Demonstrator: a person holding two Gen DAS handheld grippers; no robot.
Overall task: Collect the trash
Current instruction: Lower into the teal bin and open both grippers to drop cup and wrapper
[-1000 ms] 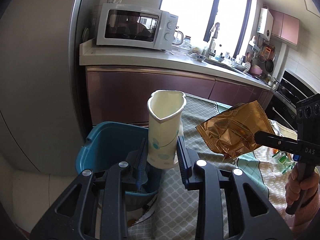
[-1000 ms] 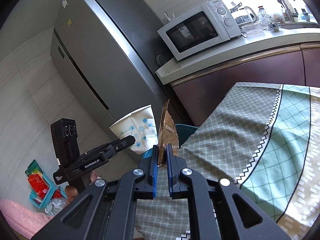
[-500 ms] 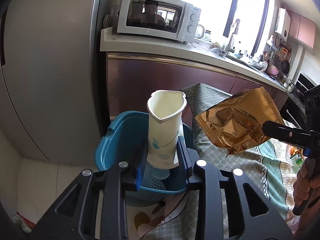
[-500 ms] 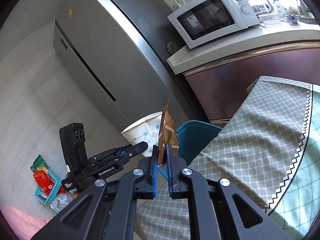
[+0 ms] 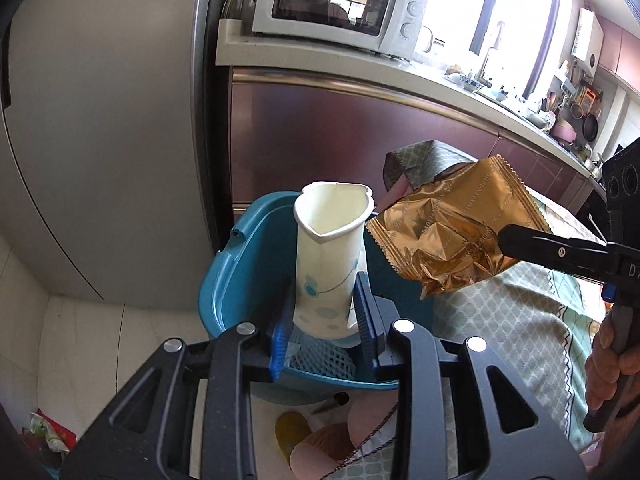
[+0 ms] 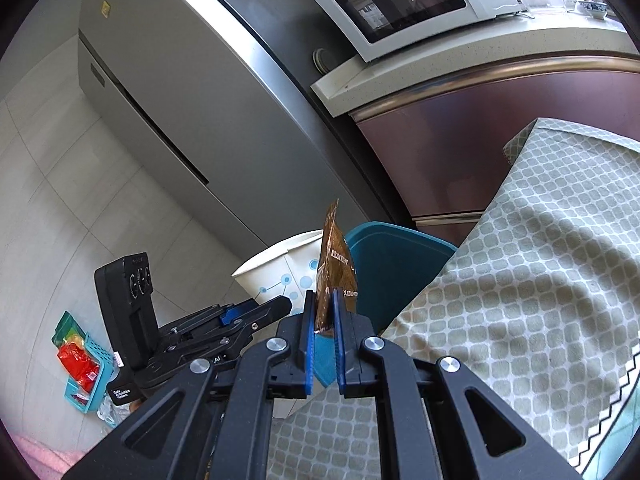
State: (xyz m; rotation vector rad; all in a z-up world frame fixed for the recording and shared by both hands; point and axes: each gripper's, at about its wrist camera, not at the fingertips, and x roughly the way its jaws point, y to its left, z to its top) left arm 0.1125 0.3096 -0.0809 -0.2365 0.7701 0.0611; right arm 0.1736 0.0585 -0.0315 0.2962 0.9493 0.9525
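My left gripper (image 5: 325,312) is shut on a squashed white paper cup (image 5: 328,256) with blue dots, held upright over the blue bin (image 5: 236,276). The cup (image 6: 280,272) and the left gripper (image 6: 256,312) also show in the right wrist view. My right gripper (image 6: 324,320) is shut on a gold foil snack wrapper (image 6: 334,268), beside the cup and above the bin (image 6: 392,256). In the left wrist view the wrapper (image 5: 452,232) hangs over the bin's right rim, pinched by the right gripper's fingers (image 5: 532,244). White foam netting (image 5: 316,360) lies inside the bin.
The table with a green patterned cloth (image 6: 520,280) stands right of the bin. A grey fridge (image 5: 100,120) and a counter with a microwave (image 5: 332,4) are behind. Small trash bits (image 5: 316,440) lie on the floor below the bin. A teal basket (image 6: 88,368) sits on the floor far left.
Both grippers have moved left off the table, bringing the cup and wrapper over the blue bin. Both grips stay shut.
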